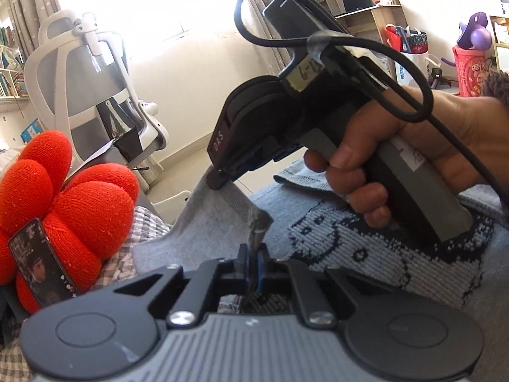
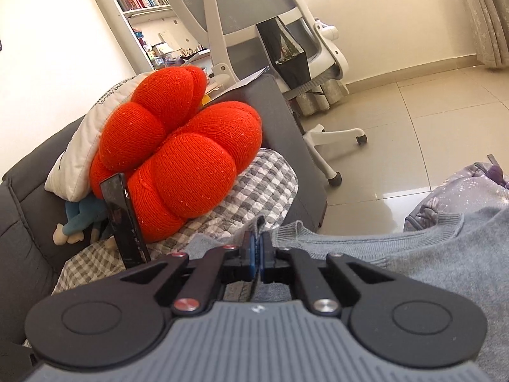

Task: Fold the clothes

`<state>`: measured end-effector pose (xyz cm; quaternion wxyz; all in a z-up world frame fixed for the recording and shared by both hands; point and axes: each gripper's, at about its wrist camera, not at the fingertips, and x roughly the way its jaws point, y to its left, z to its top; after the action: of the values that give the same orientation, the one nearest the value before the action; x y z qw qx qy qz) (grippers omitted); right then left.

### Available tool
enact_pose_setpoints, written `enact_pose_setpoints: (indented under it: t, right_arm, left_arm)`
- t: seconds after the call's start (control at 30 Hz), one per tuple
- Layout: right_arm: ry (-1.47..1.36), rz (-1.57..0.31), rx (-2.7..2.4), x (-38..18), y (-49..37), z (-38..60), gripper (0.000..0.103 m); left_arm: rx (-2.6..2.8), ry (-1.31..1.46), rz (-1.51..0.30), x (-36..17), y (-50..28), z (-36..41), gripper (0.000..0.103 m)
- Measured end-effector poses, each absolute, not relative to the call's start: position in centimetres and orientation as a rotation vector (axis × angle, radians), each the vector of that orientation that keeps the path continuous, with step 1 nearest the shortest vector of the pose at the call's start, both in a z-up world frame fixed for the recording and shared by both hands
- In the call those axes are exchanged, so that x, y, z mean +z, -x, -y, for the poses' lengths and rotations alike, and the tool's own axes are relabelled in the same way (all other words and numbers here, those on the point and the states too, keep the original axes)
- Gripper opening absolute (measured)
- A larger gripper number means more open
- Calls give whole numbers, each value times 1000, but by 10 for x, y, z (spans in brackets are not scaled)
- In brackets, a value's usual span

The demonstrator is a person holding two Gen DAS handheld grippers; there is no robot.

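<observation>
A light grey knitted sweater (image 1: 366, 248) with a dark knitted pattern lies spread across the lower right of the left wrist view. My left gripper (image 1: 253, 253) is shut on a bunched fold of it, and the cloth rises between the pads. Higher up, a hand holds my right gripper (image 1: 219, 180), which pinches the sweater's ribbed edge and lifts it. In the right wrist view the right gripper (image 2: 258, 242) is shut on a thin grey edge of the sweater (image 2: 413, 254), whose ribbed hem runs off to the right.
A red knitted cushion (image 2: 191, 146) with a phone (image 2: 125, 219) leaning on it sits on a checked blanket (image 2: 254, 184) over the grey sofa (image 2: 25, 216). A white office chair (image 2: 270, 31) stands behind on the tiled floor. A purple bag (image 2: 461, 194) lies at right.
</observation>
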<state>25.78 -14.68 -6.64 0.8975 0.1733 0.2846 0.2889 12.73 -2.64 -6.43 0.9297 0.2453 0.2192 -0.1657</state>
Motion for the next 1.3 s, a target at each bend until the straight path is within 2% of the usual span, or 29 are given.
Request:
enact_pose_setpoints:
  t: [0.5,0.9,0.97,1.0,1.07,1.2,1.3]
  right_arm:
    - [-364,-624,487,-78,-257,171,4]
    - [-361,-682,466,-91,-265,171,4]
    - [-381,-692,465,-90,-264,175,6]
    - [-392,-694,465,-88,-262,177,11]
    - [-406,-699,466,-82,-255,184,15]
    - [-423,-702,463,-67,-237,199,15]
    - [-423,-704,456,-56,-218,214,18]
  left_arm:
    - [-421,-458,-550,-78,-141,44,6]
    - [-479,-409,-562,-75,-147,54,8]
    - [-509,-364,-579,-73,-147,52,14]
    - [-519,-340,-588,-71,-147,50,17]
    - [-528,-295,-600,-65,-144,45,29]
    - [-524,-238,-614,-54,-133,33,35]
    - [-503,-218,-634,-47,-119,22,40]
